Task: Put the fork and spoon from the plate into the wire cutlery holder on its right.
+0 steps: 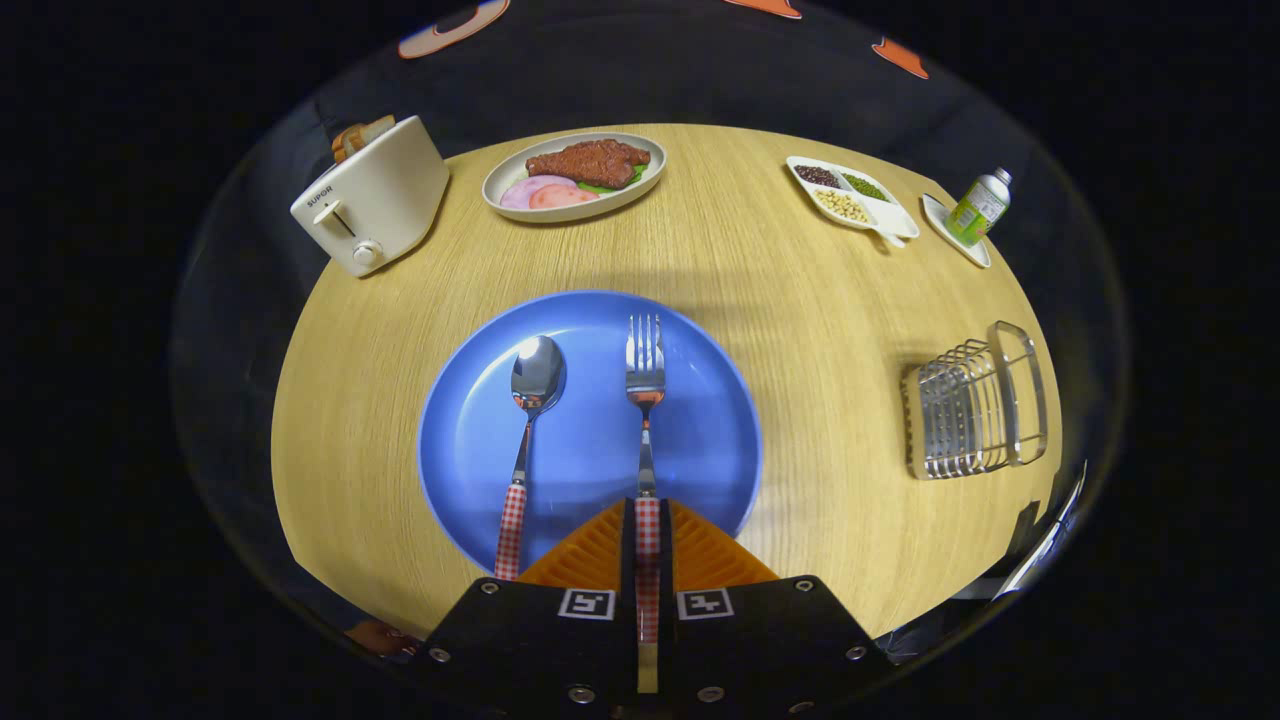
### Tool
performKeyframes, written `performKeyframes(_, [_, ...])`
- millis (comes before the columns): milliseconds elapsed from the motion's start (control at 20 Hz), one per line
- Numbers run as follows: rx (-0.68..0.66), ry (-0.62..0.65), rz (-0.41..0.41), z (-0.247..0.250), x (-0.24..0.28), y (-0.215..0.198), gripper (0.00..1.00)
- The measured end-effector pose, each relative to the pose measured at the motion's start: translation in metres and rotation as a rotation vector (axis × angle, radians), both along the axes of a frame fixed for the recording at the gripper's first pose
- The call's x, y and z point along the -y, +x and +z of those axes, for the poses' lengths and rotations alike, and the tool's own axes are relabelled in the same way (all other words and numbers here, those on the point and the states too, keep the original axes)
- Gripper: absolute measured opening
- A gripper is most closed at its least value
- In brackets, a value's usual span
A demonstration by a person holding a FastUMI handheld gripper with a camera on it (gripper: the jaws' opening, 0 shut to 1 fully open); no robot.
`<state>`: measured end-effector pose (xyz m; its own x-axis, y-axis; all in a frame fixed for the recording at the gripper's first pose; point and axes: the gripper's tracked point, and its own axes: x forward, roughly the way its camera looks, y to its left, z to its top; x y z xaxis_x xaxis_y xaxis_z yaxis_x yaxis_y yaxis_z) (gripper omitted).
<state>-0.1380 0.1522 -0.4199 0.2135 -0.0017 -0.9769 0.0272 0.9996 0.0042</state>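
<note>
The gripper (647, 540) has a wide black body that spreads out in an angular, trapezoid shape toward the camera. Round silver screws sit along its slanted sides and near its lower edge. Two small white squares with black block patterns are fixed to the front of the body, one on each side of the narrow central slot. Ahead of them the two fingers (600, 550) taper to a point, their upper faces covered in fine ridges.
</note>
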Motion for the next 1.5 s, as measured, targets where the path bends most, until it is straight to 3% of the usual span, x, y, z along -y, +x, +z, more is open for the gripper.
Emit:
performKeyframes(450, [0.071,-0.054,-0.046,0.082,0.096,-0.001,0.08])
performKeyframes(750, [0.023,-0.085,-0.054,0.106,0.175,-0.003,0.08])
performKeyframes(1050, [-0.119,-0.082,-0.010,0.103,0.220,-0.011,0.08])
performKeyframes(1500, [-0.339,0.008,0.089,0.091,0.233,-0.026,0.09])
